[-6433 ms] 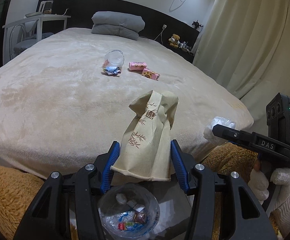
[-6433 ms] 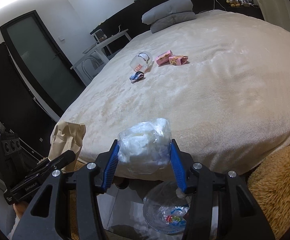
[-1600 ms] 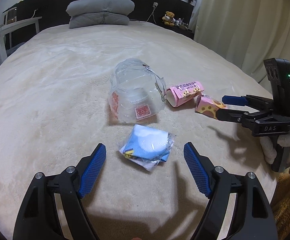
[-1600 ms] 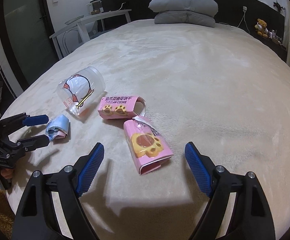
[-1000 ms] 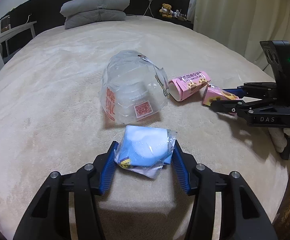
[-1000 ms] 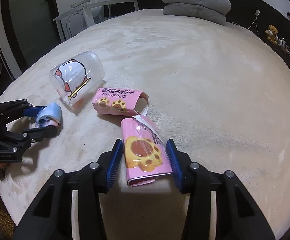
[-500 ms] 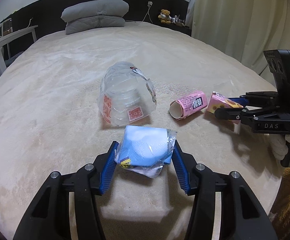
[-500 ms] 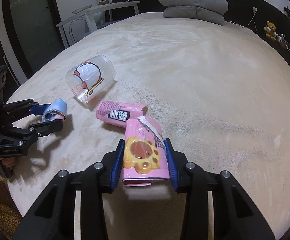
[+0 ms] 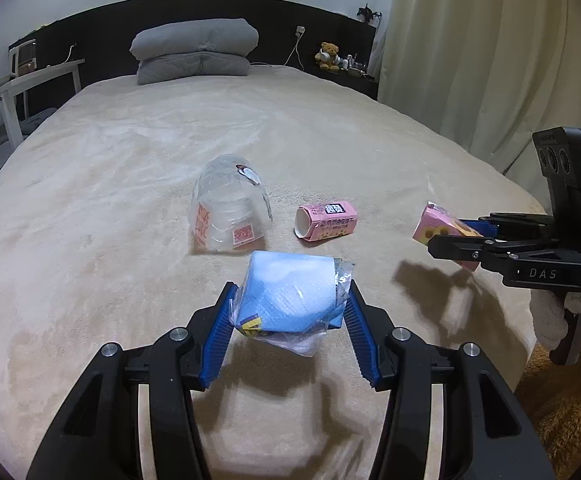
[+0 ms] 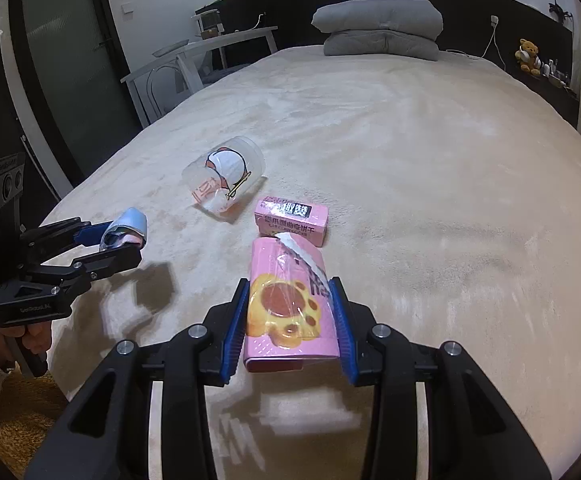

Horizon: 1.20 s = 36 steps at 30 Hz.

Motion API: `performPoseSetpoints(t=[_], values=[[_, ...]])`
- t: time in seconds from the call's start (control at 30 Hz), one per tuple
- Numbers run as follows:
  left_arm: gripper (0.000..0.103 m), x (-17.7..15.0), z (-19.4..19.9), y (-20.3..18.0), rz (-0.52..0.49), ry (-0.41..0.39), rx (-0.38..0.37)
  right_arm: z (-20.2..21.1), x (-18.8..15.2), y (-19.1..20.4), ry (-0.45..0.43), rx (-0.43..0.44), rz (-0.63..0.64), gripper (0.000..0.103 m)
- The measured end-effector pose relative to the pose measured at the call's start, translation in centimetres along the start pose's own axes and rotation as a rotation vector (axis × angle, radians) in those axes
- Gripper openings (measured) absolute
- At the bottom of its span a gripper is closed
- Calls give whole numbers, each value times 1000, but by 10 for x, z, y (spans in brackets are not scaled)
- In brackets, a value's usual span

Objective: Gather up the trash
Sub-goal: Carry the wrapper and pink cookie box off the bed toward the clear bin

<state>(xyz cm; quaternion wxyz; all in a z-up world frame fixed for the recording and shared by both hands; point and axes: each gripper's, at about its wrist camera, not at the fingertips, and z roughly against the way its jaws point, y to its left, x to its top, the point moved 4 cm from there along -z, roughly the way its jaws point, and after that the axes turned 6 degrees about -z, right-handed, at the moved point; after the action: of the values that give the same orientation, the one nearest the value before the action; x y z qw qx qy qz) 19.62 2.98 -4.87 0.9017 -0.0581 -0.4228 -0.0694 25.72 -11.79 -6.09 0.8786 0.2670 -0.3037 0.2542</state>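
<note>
Above the foot edge of a beige bed point(image 9: 90, 240), the left hand-held gripper point(image 9: 290, 312) grips a blue packet point(image 9: 290, 300) wrapped in crinkled clear film, its blue-lined fingers point(image 9: 220, 336) pressed against both sides of the packet, which hangs clear of the blanket and casts a shadow below. The right hand-held gripper point(image 10: 290, 320) clasps a pink cookie box point(image 10: 288, 312) printed with a yellow paw, torn open at its far end, also lifted off the cover. In the left wrist view that same box point(image 9: 436, 230) shows toward the right edge of the bed, pinched in the black tool held by a hand in a white glove point(image 9: 558, 312).

2 items lie on the bed farther toward the middle: a clear plastic cup point(image 9: 230, 216) on its side with red print and a cartoon sticker, and just to its right a second pink box point(image 9: 326, 222), open end facing the foot edge. From the right wrist view, the cup point(image 10: 226, 184) and the second box point(image 10: 292, 220) lie near each other but apart.

At the head edge 2 grey pillows point(image 9: 194, 52) are stacked against a dark headboard point(image 9: 290, 12). A white desk point(image 10: 210, 48) stands beside the left edge, a teddy bear point(image 9: 327, 56) sits by the head corner on the right, and pale curtains point(image 9: 490, 60) hang along the right side.
</note>
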Motion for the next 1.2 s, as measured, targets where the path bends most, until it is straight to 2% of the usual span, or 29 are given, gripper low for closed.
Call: performPoseSetpoints(t=[0.33,1.2], values=[[51,-14,34,-14,36,-43,1,34,-26,14,-39,28,-47,40],[51,-77,116,-86,88,-129,-37,117,-116,52,-89,56,-88,40]])
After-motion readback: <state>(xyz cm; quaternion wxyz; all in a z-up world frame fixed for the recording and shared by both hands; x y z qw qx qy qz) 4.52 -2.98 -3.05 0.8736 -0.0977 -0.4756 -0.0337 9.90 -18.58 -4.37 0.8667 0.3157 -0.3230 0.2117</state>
